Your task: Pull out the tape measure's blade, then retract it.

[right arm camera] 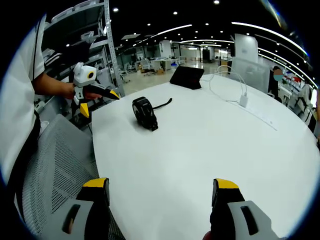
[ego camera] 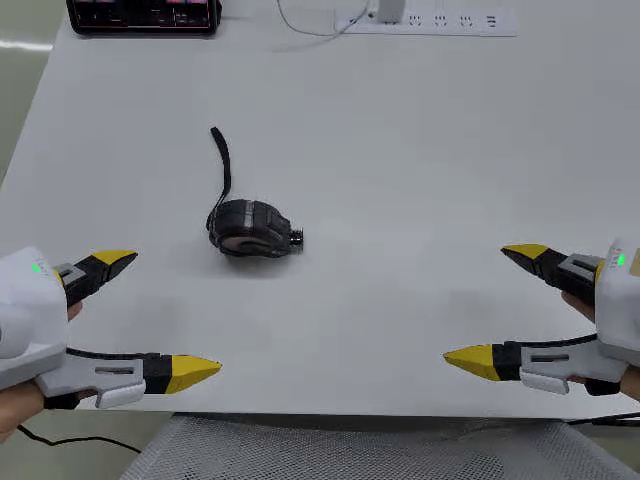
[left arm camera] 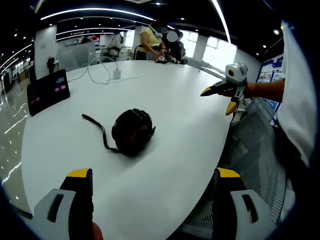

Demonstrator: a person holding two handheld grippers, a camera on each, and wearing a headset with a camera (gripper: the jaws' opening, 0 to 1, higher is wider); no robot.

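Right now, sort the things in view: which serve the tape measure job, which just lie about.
Job: tape measure, left gripper, right gripper, both open and empty.
Lying about: tablet, power strip, white cable.

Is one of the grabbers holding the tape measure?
No, the tape measure lies by itself on the table, with nothing touching it.

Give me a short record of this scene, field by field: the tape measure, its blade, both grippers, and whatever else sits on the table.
tape measure: black, lying on the white table, nothing touching it
blade: retracted, just its tip at the case
strap: black, trailing toward the far edge
left gripper: open, empty, at the near edge
right gripper: open, empty, at the near edge
far edge: power strip, dark device
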